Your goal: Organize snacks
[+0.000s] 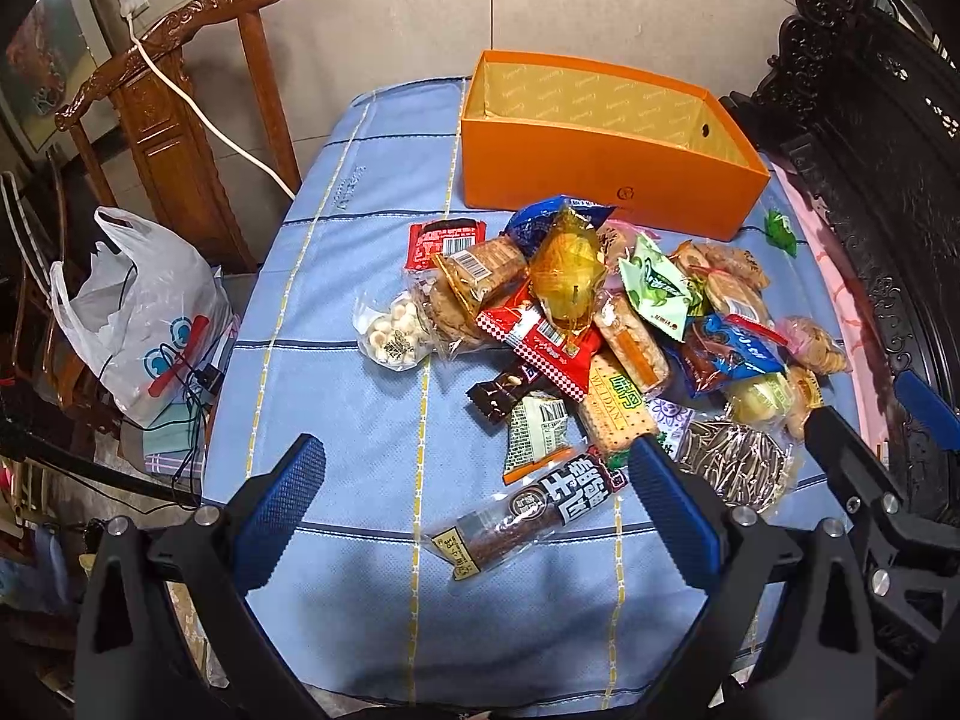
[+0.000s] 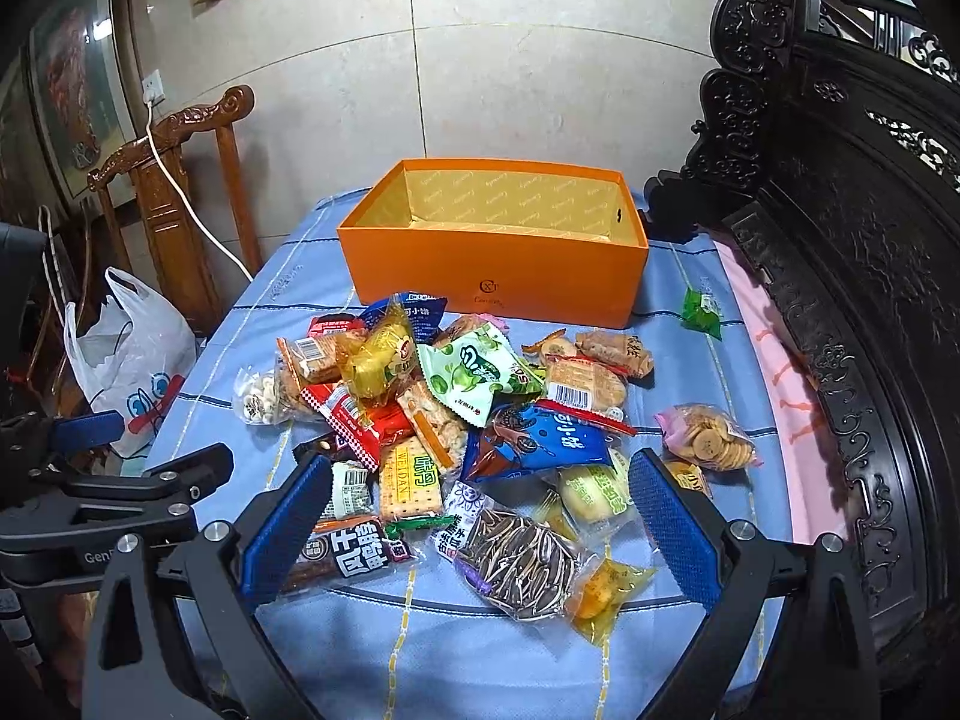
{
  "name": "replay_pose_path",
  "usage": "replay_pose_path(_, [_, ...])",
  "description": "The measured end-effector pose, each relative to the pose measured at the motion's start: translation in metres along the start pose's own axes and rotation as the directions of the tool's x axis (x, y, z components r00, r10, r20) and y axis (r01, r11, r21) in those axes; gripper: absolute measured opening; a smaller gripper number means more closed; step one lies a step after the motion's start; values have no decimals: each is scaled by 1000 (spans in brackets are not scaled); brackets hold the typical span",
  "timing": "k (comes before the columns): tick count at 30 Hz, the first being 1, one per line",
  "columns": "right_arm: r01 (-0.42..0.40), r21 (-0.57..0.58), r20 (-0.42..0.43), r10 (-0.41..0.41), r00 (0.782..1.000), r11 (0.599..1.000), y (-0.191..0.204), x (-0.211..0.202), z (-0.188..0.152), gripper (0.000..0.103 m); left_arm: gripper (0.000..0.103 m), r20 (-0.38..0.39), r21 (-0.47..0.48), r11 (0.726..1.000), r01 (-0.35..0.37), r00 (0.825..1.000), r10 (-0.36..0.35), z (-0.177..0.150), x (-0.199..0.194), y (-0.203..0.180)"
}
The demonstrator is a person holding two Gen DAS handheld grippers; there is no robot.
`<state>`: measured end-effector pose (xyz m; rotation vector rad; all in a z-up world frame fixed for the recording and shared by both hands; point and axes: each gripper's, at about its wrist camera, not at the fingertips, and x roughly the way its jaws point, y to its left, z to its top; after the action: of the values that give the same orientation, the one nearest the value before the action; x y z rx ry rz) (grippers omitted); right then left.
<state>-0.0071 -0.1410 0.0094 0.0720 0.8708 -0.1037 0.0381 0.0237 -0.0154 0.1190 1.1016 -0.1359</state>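
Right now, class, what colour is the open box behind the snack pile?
Orange outside, with a yellow patterned lining. The box shows best in the right wrist view.

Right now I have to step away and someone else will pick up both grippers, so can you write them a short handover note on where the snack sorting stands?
Left gripper: open, empty, hovering over the near edge of the pile, above the dark sausage stick pack.
Right gripper: open, empty, hovering above the sunflower seed bag.
Orange box: at the far end of the blue tablecloth; what shows of its inside is empty.
Snack pile: heaped in front of the box. A small green packet lies apart, right of the box.
Done: nothing boxed.
Left: presumably move every snack into the box.
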Motion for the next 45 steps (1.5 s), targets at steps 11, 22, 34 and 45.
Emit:
replay_pose_path(11, [1,0,-7,-1,1000,1000,2,6,3,99,99,-8,6,1000,7,1000,-7,5,6,1])
replay_pose_path(22, [-15,132,-7,16,1000,991,-34,16,-4,99,99,-54,-90,995,47,997,-52,6,30,29])
replay_pose_path(34, [36,221,-50,-26,998,975,-68,50,-47,99,99,-169,-34,999,33,985,-39,21,112,71])
replay_pose_path(45, [78,360,-146,-26,989,930,-97,52,-50,99,99,-82,123,985,118,991,-109,88,128,42])
